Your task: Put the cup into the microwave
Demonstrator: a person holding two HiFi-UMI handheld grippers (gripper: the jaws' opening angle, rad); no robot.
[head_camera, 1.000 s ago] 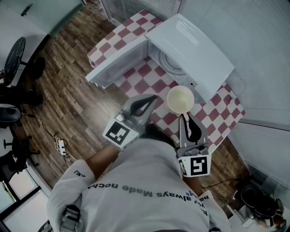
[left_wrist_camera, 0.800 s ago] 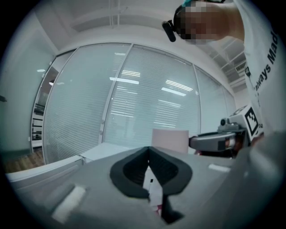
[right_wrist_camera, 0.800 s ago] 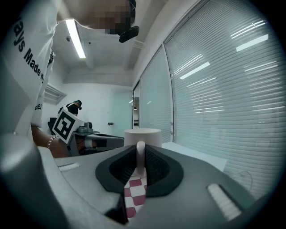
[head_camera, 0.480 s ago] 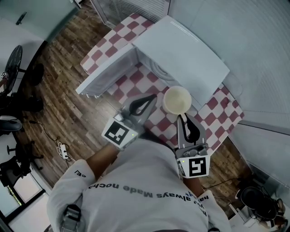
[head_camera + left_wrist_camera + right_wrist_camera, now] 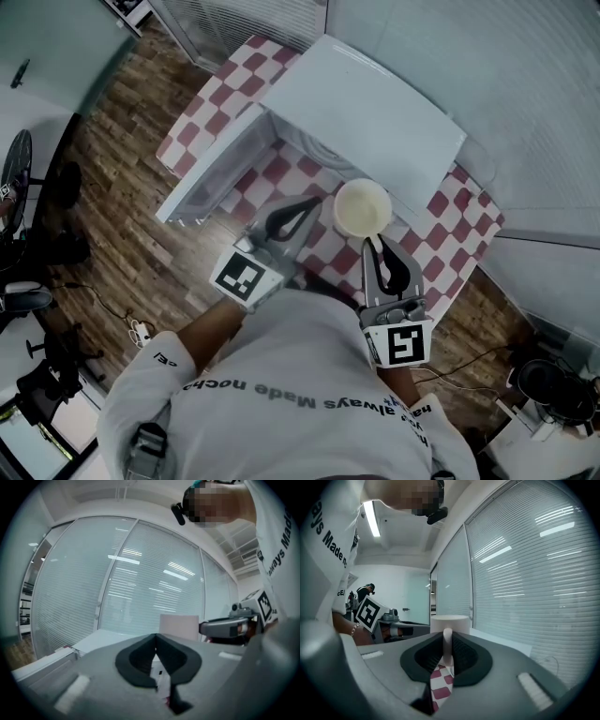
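Since a second ago the cup (image 5: pixel 361 208) and the right tool (image 5: pixel 377 246) have edged closer to the open front of the microwave (image 5: pixel 366 112).
That right tool is clenched on the cup's handle, and the cream cup sits upright just ahead of it, over the checked worktop (image 5: pixel 450 220). Beside it, the left tool (image 5: pixel 309 204) has its jaws pressed together with nothing between them. Beyond the left tool, the microwave door (image 5: pixel 220 164) stands swung open.
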